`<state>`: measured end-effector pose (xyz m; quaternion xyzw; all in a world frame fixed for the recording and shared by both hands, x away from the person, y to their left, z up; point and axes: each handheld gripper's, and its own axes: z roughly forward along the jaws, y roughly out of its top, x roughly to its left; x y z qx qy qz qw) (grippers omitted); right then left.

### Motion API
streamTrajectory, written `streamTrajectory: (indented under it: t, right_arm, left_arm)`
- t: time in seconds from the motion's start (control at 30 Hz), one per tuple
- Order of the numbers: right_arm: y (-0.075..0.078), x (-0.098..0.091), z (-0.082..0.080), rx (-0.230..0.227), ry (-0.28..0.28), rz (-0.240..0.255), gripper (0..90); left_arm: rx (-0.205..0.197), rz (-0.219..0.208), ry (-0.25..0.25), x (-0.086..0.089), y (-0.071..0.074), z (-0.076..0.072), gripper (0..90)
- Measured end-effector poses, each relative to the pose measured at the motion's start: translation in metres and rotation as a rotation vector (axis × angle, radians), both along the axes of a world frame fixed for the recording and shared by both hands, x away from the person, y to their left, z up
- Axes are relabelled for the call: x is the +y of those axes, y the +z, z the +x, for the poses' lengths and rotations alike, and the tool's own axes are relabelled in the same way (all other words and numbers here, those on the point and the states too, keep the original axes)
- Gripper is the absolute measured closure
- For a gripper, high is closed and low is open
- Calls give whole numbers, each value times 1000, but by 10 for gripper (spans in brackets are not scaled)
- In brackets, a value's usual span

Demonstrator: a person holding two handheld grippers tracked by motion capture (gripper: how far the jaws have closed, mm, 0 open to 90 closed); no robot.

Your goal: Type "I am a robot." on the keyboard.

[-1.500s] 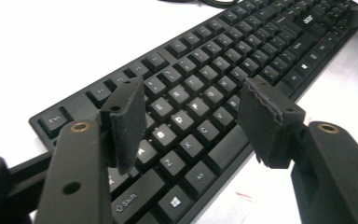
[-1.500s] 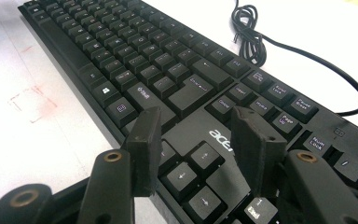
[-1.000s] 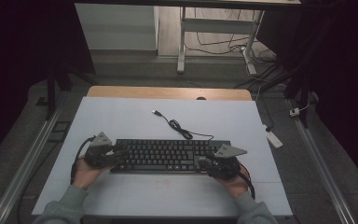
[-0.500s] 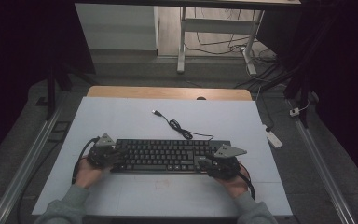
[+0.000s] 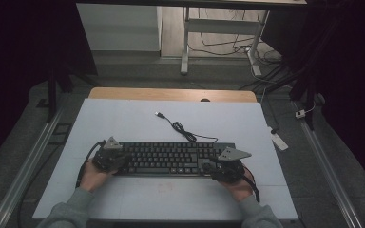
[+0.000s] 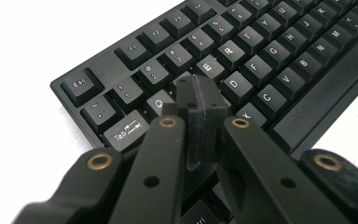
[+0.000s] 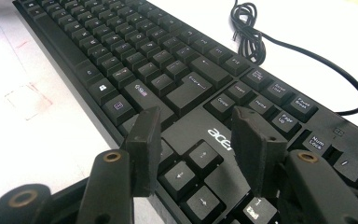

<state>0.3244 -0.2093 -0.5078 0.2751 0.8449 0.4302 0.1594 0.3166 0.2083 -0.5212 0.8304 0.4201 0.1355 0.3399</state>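
left gripper [image 6: 199, 95] clenched over the keyboard [image 5: 171, 158]; right gripper [image 7: 198, 135] released above its arrow keys.

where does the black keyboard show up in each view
High view: the black plastic keyboard lies across the lower middle of the white table, between the two hands.
Left gripper view: its left end, Esc to Tab, spans the frame.
Right gripper view: its right end with the arrow keys runs diagonally.
Shared landmark: the keyboard's black cable, coiled behind it, in the high and right gripper views.
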Motion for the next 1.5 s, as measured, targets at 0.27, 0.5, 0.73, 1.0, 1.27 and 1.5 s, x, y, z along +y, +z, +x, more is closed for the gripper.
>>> streamTrajectory:
  t: [0.27,0.5,0.73,1.0,1.27,1.5]
  right_arm:
    - [0,0,0,2,2,3,530]
    - [0,0,0,-2,4,2,530]
    - [0,0,0,-4,1,0,530]
    - [0,-1,0,1,2,6,530]
    - [0,-1,0,0,2,10,530]
    - [1,-1,0,-2,3,8,530]
  left_arm:
    - [11,6,7,-1,-4,1,887]
    - [-27,-19,2,0,2,-2,886]
    - [-81,-128,17,7,18,-9,661]
    - [-74,-180,9,9,27,-13,410]
    - [-63,-185,-2,9,28,-13,360]
    - [-60,-185,-2,9,28,-13,347]
